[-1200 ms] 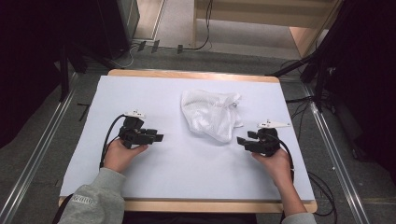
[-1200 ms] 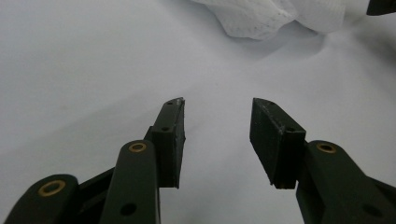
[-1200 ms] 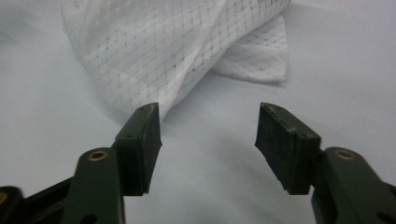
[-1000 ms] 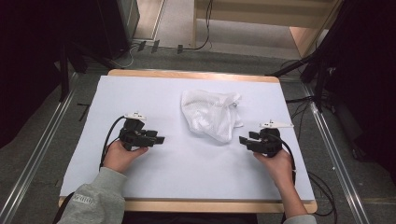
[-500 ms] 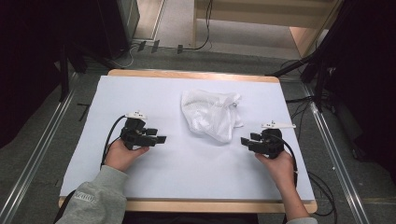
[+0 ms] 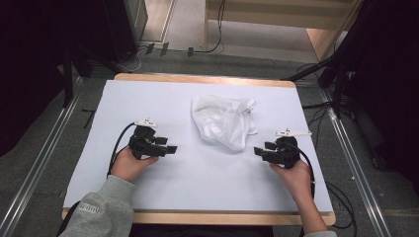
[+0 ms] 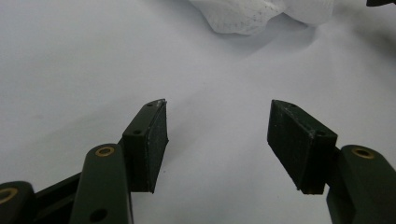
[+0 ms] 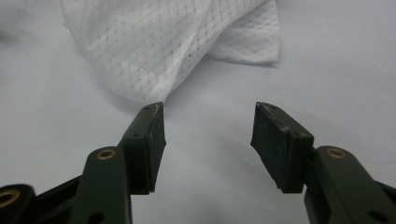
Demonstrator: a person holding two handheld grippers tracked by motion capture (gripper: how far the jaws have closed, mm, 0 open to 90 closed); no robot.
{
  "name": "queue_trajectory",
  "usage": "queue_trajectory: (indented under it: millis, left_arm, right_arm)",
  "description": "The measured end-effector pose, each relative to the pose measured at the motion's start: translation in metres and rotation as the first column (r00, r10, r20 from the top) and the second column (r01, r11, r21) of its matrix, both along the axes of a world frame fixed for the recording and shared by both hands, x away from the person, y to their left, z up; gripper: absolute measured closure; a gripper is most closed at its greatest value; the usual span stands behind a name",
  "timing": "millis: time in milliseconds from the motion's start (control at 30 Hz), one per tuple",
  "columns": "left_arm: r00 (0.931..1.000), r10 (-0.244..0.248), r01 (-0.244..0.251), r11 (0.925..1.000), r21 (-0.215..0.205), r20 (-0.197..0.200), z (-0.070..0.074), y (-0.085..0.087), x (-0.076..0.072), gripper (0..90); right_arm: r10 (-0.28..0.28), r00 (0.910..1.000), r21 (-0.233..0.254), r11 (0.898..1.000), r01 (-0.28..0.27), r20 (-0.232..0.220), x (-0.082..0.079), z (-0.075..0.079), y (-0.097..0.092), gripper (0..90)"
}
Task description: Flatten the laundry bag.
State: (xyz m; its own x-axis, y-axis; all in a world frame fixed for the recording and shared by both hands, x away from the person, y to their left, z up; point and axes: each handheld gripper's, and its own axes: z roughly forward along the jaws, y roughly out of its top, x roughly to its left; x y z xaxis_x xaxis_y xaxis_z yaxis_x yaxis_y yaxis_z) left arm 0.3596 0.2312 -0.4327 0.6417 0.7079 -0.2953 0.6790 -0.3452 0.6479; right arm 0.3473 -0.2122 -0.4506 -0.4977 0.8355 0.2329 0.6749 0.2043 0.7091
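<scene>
White mesh bag (image 6: 223, 122), thin fabric w/ fine diamond-grid weave, lies crumpled in a soft rounded heap on the table (image 6: 148, 98), a bit past centre and toward the far edge; one flat corner flap sticks out on its right side, small dark tab at the top edge. Table top is smooth matte pale sheet, w/ light wood edge strip showing at near and far sides. Left gripper (image 6: 170, 149) sits low over the sheet, left of the bag and well apart from it, black blocky body, grey three-cornered plate on top, black cable looping back by the hand; its jaws have just been opening and stand wide, nothing between them, only bare sheet. In left gripper view the pads (image 7: 155, 140) are flat rectangular black slabs w/ ribbed faces, brass-ringed screws on the arms behind. Right gripper (image 6: 258, 151) is right of the bag, near its lower right edge, not touching; jaws have just been opening too, spread, empty. In right gripper view the bag's (image 8: 163, 42) folded edge lies just beyond the left pad tip (image 8: 152, 140).
</scene>
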Motion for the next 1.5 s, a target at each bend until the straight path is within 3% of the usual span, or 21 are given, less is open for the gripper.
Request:
queue_trajectory:
  millis: [300,467,567,800,1033,1100,1233,1400,1500]
  left_arm:
    - [1.0000,-0.008,0.008,1.0000,-0.001,-0.002,0.000,0.000,-0.001,38.6]
    - [1.0000,-0.010,0.010,0.9999,-0.008,0.002,0.001,0.000,-0.002,38.7]
    - [1.0000,-0.009,0.009,0.9999,-0.004,0.003,0.001,0.003,-0.005,38.9]
    - [0.9998,0.018,-0.018,0.9998,-0.005,0.007,0.001,0.011,-0.011,39.2]
    - [0.9990,0.045,-0.045,0.9990,-0.002,0.007,0.001,0.022,-0.019,39.3]
    - [0.9984,0.056,-0.056,0.9984,0.002,0.005,0.000,0.024,-0.022,39.4]
    - [0.9973,0.073,-0.073,0.9973,0.006,0.008,-0.001,0.030,-0.026,39.5]
    - [0.9968,0.080,-0.080,0.9968,0.009,0.005,-0.001,0.033,-0.029,39.6]
    - [0.9965,0.083,-0.083,0.9965,0.009,0.003,-0.002,0.035,-0.030,39.6]
  right_arm:
    - [0.004,0.9995,-0.013,1.000,-0.003,0.032,0.014,0.014,0.002,45.1]
    - [-0.007,0.9992,0.007,1.000,0.006,0.041,0.033,0.020,0.007,45.6]
    - [-0.010,0.9996,-0.007,1.000,0.010,0.025,0.052,0.021,0.012,45.9]
    - [-0.016,0.9996,-0.009,1.000,0.016,0.023,0.077,0.023,0.017,43.8]
    - [-0.015,0.9995,-0.016,1.000,0.015,0.026,0.106,0.031,0.025,35.1]
    - [-0.021,0.9990,-0.024,0.999,0.022,0.039,0.114,0.033,0.028,30.0]
    - [-0.038,0.9991,-0.051,0.998,0.039,0.020,0.133,0.036,0.035,14.2]
    - [-0.046,0.9983,-0.069,0.996,0.048,0.034,0.147,0.034,0.040,13.8]
    - [-0.030,0.9992,-0.044,0.999,0.031,0.025,0.154,0.027,0.045,14.0]
